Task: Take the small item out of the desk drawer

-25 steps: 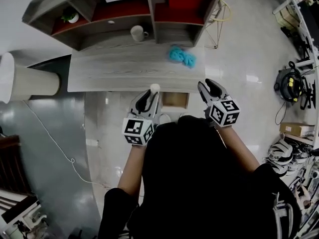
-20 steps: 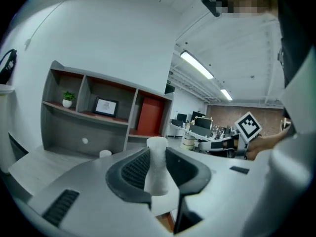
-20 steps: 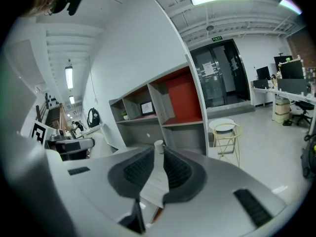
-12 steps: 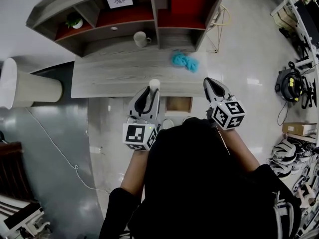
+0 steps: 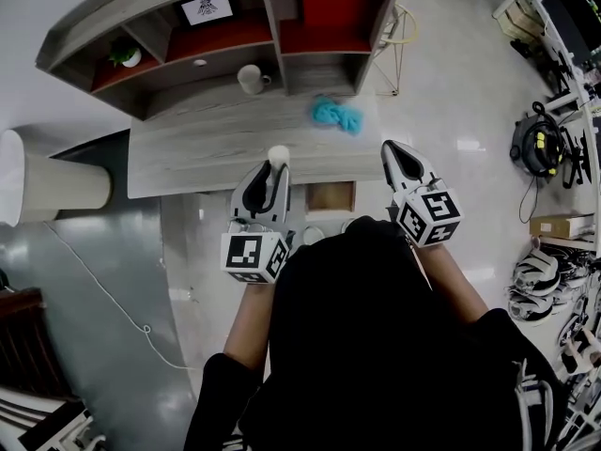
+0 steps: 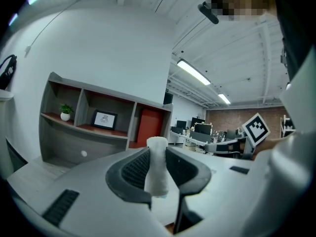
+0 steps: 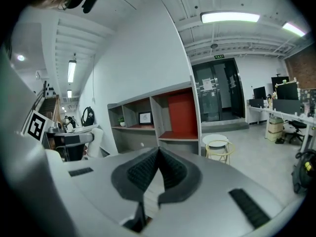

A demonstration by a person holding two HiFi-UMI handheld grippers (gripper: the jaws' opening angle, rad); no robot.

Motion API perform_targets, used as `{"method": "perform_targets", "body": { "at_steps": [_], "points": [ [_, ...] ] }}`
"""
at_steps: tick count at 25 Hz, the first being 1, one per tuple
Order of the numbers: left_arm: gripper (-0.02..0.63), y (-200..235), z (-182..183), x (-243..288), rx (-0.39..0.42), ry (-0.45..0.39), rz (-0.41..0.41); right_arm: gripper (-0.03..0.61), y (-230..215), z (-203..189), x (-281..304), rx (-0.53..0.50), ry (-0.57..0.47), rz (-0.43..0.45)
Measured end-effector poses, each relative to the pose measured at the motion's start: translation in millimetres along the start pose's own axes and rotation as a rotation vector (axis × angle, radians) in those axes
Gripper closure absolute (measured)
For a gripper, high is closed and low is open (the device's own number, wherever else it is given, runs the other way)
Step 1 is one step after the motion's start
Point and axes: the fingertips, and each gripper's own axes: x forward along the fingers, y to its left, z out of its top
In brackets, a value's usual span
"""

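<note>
Grey wood-grain worktop (image 5: 207, 148) runs below a shelf unit (image 5: 282, 26) with red back panels; a white mug (image 5: 251, 79) and a crumpled blue cloth (image 5: 336, 115) sit on it. Under its front edge the drawer (image 5: 331, 195) stands pulled open. The left gripper (image 5: 270, 169) pinches a small white cylinder (image 6: 157, 164) upright between its ribbed pads, raised above the worktop's front edge, out of the drawer. The right gripper (image 5: 394, 153), beside it over the drawer's right side, has just brought its jaws together, with nothing between them.
</note>
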Motion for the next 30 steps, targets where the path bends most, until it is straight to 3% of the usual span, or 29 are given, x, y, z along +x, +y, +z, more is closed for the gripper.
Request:
{"method": "perform_targets", "body": {
  "at_steps": [24, 30],
  "points": [
    [0.512, 8.1, -13.1, -0.8, 0.013, 0.006, 0.059, 0.578, -22.7, -9.2, -15.6, -0.104, -0.016, -0.067],
    [0.512, 7.3, -15.8, -2.2, 0.004, 0.013, 0.057, 0.578, -30.0, -10.3, -17.1, -0.080, -0.012, -0.077]
  ]
}}
